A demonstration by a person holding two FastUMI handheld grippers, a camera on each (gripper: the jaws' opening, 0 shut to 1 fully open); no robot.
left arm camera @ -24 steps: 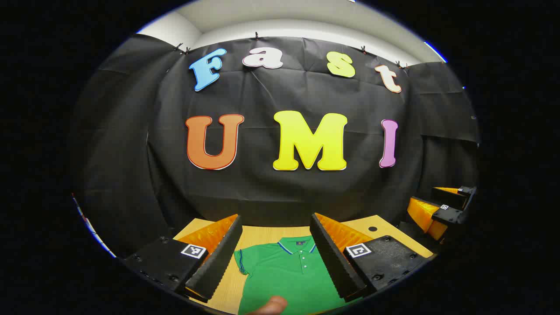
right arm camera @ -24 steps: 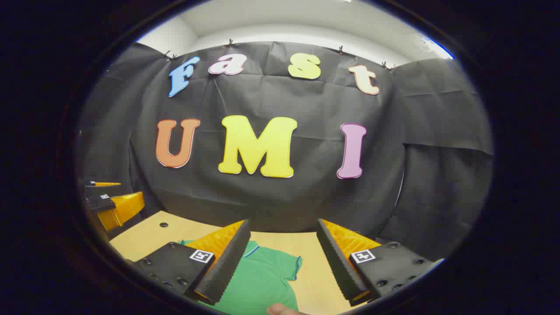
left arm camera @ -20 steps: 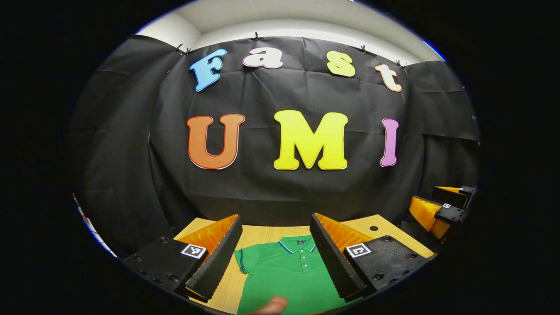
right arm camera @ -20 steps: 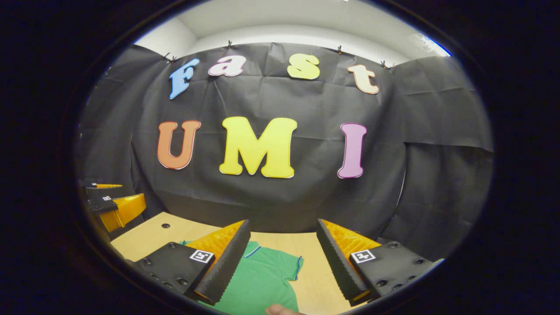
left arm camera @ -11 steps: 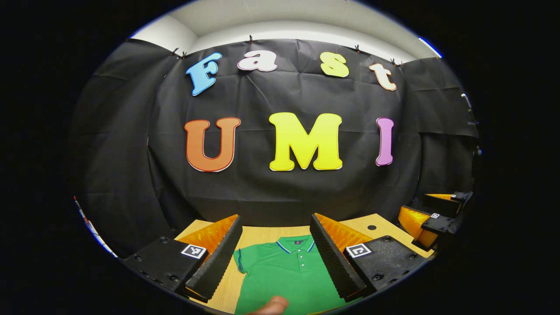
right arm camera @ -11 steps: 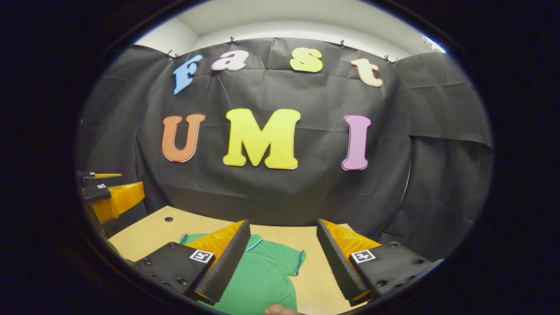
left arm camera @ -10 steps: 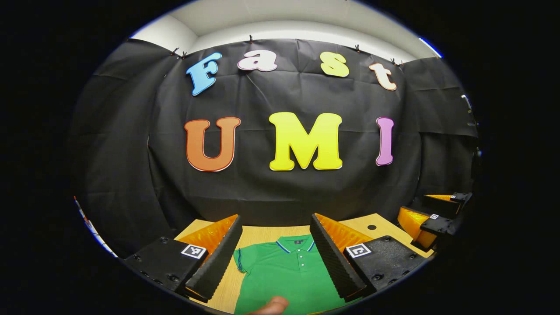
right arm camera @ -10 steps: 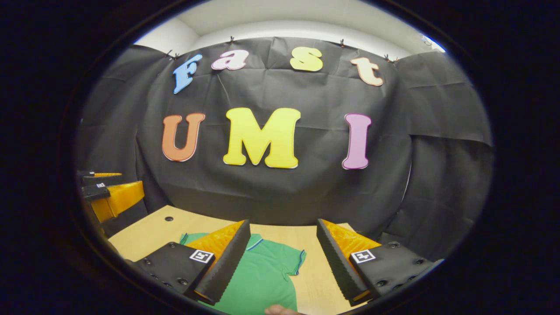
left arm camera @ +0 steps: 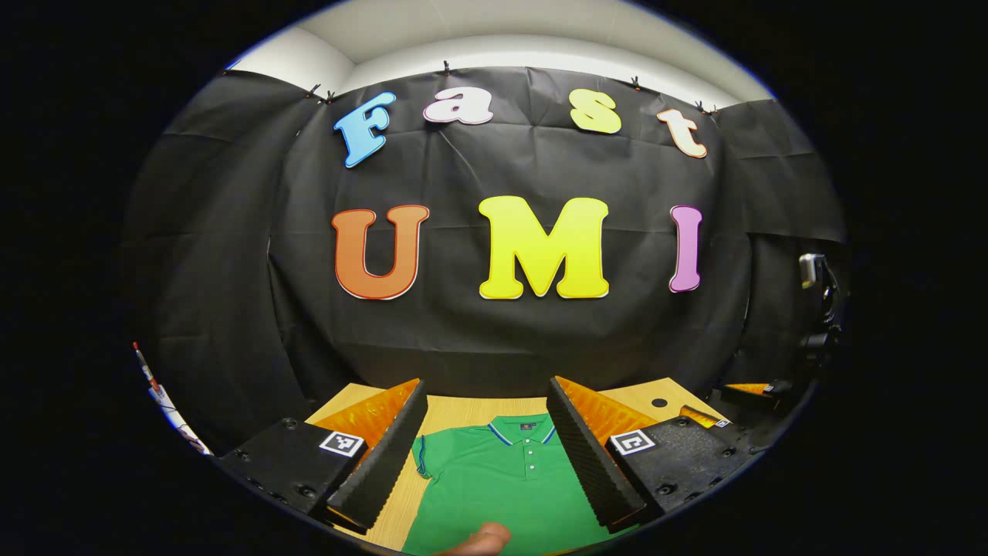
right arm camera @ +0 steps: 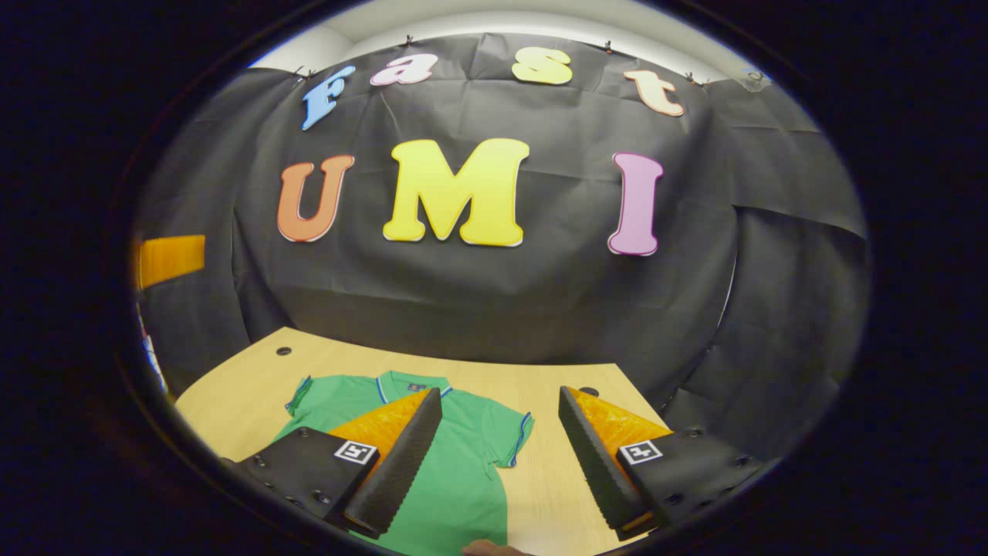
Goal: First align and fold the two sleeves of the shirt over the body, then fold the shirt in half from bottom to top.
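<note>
The shirt [left arm camera: 505, 483] is lying flat and face up on the counter [right arm camera: 255, 378], collar [left arm camera: 523, 431] pointing toward the booth wall, both short sleeves spread out to the sides and not yet folded. It is looking like a light, soft knit polo: limp, likely to sag and crease wherever it is lifted, and not slippery against the wood-grain top. The collar and button placket are seeming a little stiffer than the rest, and a thin blue line is edging the collar and the sleeve hems.

The left gripper [left arm camera: 486, 444] is hovering over the shirt near the collar, jaws standing wide apart and gripping nothing. The right gripper [right arm camera: 500, 455] is hanging above the shirt's right sleeve [right arm camera: 515, 440], equally wide open and empty, its ribbed pads [right arm camera: 401, 463] facing inward.

Judging from this, the best hold for the first fold is probably the hem of each sleeve, pinching both layers of cloth together near the outer corner so the sleeve is swinging over the body without dragging the whole shirt along. A shallow pinch is risking only the top layer coming up.
</note>
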